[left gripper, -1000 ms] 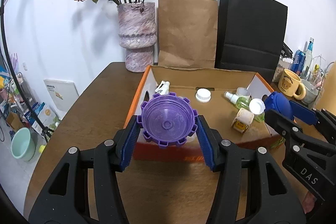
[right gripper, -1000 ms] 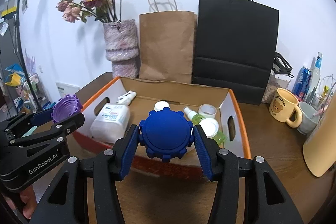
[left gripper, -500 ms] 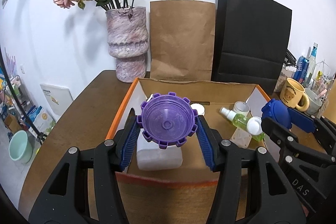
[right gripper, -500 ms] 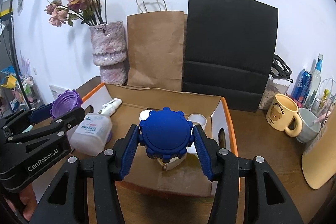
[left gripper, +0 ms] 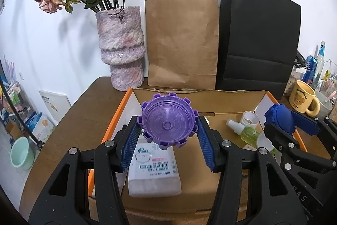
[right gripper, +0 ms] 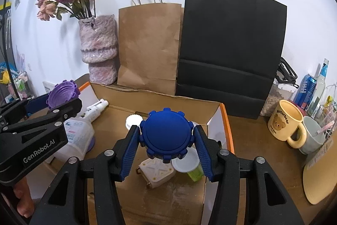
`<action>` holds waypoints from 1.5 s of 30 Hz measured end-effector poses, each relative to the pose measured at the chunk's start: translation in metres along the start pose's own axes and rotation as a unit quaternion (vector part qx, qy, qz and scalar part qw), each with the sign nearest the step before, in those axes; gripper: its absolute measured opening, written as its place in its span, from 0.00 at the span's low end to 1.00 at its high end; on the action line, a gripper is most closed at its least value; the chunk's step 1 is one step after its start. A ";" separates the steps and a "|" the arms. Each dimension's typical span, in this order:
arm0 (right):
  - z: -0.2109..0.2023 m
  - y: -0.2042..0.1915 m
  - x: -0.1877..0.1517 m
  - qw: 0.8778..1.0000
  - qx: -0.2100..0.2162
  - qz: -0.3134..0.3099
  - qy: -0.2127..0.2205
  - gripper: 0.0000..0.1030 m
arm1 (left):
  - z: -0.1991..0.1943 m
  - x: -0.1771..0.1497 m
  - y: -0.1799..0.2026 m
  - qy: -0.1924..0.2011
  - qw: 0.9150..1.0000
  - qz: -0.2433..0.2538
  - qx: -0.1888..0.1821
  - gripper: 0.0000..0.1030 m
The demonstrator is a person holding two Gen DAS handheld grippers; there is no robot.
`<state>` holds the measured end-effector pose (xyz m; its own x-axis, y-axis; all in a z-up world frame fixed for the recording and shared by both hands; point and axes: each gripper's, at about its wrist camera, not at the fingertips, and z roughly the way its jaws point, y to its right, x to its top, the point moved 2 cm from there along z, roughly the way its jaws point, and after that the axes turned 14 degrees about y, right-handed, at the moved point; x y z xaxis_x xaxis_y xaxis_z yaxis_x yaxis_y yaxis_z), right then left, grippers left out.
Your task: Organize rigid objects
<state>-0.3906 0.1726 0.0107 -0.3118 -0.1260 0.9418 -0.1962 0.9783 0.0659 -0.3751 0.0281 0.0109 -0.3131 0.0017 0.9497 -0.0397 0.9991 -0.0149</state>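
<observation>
i've got the left gripper (left gripper: 168, 130) pinching the purple cap (left gripper: 167, 122) and the right gripper (right gripper: 166, 137) pinching the blue cap (right gripper: 166, 134) over the cardboard box (left gripper: 236, 91); i'd lower both onto bare floor inside it before letting go.

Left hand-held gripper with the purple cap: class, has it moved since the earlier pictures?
Yes. The left hand-held gripper, shut on the purple cap, has moved forward over the cardboard box; the box's near edge, formerly ahead of the cap, now lies beneath the gripper.

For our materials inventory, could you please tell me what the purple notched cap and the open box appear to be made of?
Purple notched cap: likely moulded plastic, matt, with crisp ridges and scuffed whitish bloom inside. Open box: corrugated cardboard, with brown matt walls, a creased rim and orange outer facing.
</observation>
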 end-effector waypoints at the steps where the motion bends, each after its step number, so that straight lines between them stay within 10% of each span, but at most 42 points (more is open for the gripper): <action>1: 0.003 0.001 0.000 1.000 0.000 -0.001 -0.001 0.55 | 0.002 0.000 0.000 0.000 1.000 0.001 0.000 0.49; 17: 0.030 0.007 -0.013 0.999 0.001 -0.004 -0.032 0.56 | 0.029 -0.001 -0.010 -0.010 1.000 0.008 0.013 0.51; 19: 0.032 0.009 -0.015 0.999 0.002 -0.002 -0.040 0.60 | 0.030 -0.001 -0.015 -0.011 1.000 0.001 0.014 0.80; 21: 0.034 0.011 -0.018 0.999 0.002 0.002 -0.044 0.91 | 0.029 0.001 -0.020 -0.005 1.000 -0.007 0.020 0.96; 22: 0.034 0.012 -0.018 0.999 0.002 0.002 -0.042 0.91 | 0.027 0.003 -0.022 0.000 1.000 -0.013 0.018 0.99; 45: 0.023 0.020 -0.011 1.000 -0.008 0.011 -0.025 0.91 | 0.018 0.008 -0.032 0.011 0.999 -0.025 0.017 1.00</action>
<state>-0.4124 0.1896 -0.0057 -0.3619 -0.1117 0.9255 -0.1733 0.9836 0.0509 -0.3936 -0.0050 0.0138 -0.2894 -0.0467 0.9561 -0.0867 0.9960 0.0224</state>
